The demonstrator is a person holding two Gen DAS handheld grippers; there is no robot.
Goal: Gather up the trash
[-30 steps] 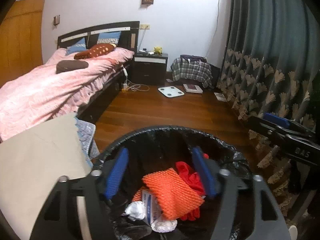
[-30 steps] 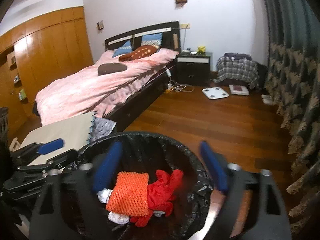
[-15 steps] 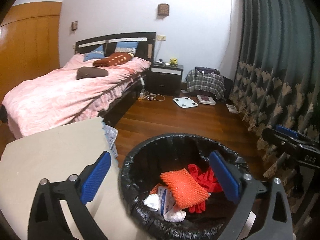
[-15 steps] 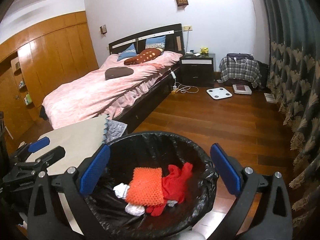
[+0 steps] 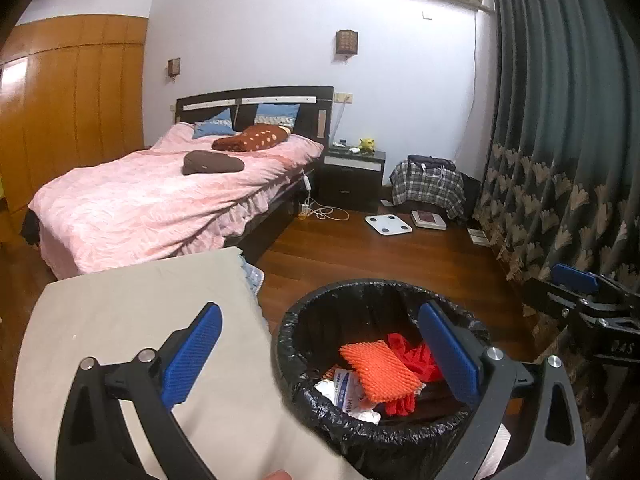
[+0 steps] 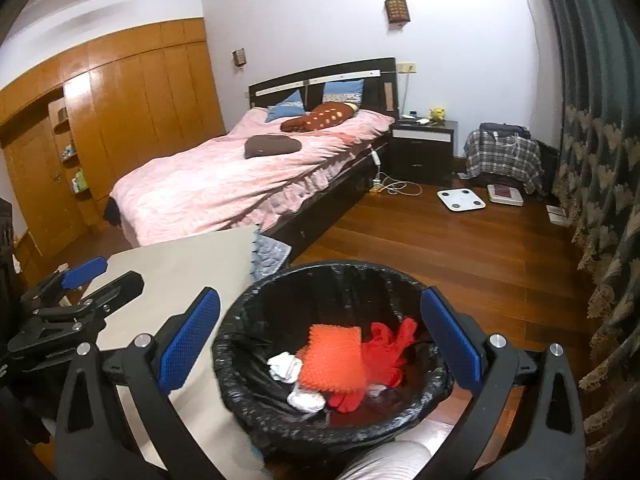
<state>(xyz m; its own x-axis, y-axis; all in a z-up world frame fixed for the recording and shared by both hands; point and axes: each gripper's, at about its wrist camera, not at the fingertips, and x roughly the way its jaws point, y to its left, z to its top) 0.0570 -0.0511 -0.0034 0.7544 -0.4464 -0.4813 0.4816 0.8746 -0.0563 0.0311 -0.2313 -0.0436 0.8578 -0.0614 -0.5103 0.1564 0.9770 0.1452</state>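
Observation:
A round bin lined with a black bag (image 5: 320, 312) (image 6: 256, 308) stands on the wood floor. Inside lie an orange foam net (image 5: 380, 368) (image 6: 332, 360), red netting (image 5: 412, 356) (image 6: 384, 352), a printed white packet (image 5: 346, 388) and crumpled white tissue (image 6: 284, 366). My left gripper (image 5: 320, 356) hangs open above the bin's left rim, nothing between its blue pads. My right gripper (image 6: 320, 344) is open above the bin, spanning its mouth, also with nothing in it. Each gripper shows at the edge of the other's view.
A beige table top (image 5: 132, 320) (image 6: 180, 264) lies left of the bin. Behind it stands a bed with a pink cover (image 5: 160, 200). A dark curtain (image 5: 560, 160) hangs on the right. A white scale (image 5: 388, 224) and a nightstand (image 5: 354, 176) are farther back.
Both grippers have risen and drawn back from inside the bin's mouth. Their jaws opened wider. The left one shifted left over the table edge. The trash stayed in the bin.

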